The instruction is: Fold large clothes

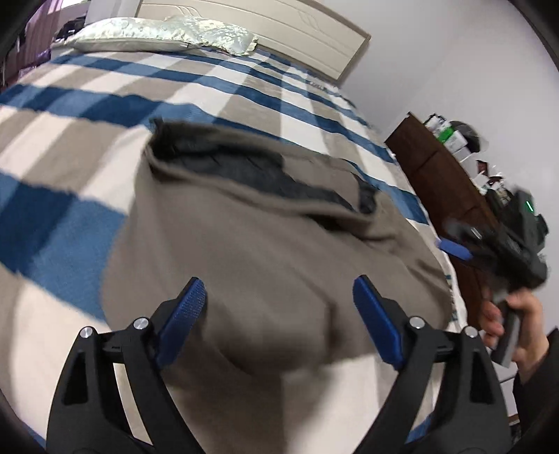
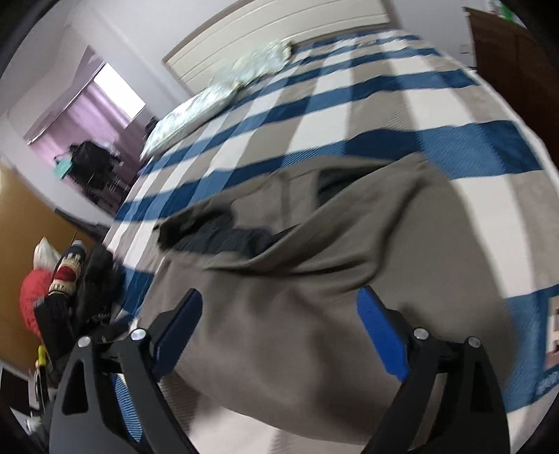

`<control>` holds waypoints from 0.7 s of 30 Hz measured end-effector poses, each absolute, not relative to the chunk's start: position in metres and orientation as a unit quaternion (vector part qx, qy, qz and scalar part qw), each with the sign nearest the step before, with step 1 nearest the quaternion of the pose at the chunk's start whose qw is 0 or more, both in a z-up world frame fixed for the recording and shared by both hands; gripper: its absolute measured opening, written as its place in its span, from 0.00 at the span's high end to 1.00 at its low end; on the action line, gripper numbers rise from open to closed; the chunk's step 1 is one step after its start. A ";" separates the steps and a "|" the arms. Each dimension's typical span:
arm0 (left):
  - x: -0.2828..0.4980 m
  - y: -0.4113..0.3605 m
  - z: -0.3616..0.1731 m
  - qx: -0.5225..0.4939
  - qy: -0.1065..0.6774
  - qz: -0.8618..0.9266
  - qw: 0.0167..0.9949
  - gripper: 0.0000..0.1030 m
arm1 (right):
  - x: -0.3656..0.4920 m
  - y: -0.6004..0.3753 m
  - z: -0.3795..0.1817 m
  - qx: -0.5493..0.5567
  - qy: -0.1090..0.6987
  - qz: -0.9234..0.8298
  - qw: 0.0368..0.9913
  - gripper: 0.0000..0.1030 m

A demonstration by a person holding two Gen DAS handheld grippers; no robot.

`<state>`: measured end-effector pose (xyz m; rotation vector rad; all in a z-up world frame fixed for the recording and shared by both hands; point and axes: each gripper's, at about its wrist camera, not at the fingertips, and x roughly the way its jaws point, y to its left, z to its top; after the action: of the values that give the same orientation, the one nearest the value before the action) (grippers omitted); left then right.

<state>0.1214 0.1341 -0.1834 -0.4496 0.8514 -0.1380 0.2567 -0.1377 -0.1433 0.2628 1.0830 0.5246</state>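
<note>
A large taupe garment [image 1: 265,251] with a dark lining lies folded over on the striped bed; the right wrist view shows the same garment [image 2: 314,279] with its dark inside exposed along the fold. My left gripper [image 1: 279,295] hovers above the garment, its blue pads wide apart and nothing between them. My right gripper [image 2: 279,307] also hangs over the cloth, open and empty. In the left wrist view the right gripper [image 1: 454,248] appears at the right edge of the bed, held by a hand [image 1: 517,321].
The bed [image 1: 87,111] has a blue, white and beige striped cover, a pale pillow [image 1: 164,35] and a cream headboard [image 1: 279,31]. A dark wooden cabinet [image 1: 440,174] with clutter stands at the bed's right. A pile of clothes [image 2: 70,279] sits at the bed's left.
</note>
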 end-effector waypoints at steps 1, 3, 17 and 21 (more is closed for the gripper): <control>0.115 0.128 -0.190 -0.219 0.402 -0.077 0.886 0.18 | 0.261 -0.126 -0.149 0.125 0.520 0.239 0.811 0.14; 0.107 0.120 -0.200 -0.211 0.382 -0.087 0.896 0.18 | 0.270 -0.110 -0.160 0.139 0.541 0.233 0.796 0.14; 0.123 0.119 -0.220 -0.176 0.399 -0.117 0.892 0.18 | 0.345 -0.089 -0.237 0.206 0.611 0.124 0.754 0.93; 0.124 0.127 -0.221 -0.217 0.398 -0.119 0.883 0.18 | 0.353 -0.094 -0.197 0.228 0.563 0.148 0.780 0.94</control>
<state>0.1245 0.1271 -0.2210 -0.4521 0.8292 -0.2480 0.3530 -0.0937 -0.1968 0.4936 1.2171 0.3197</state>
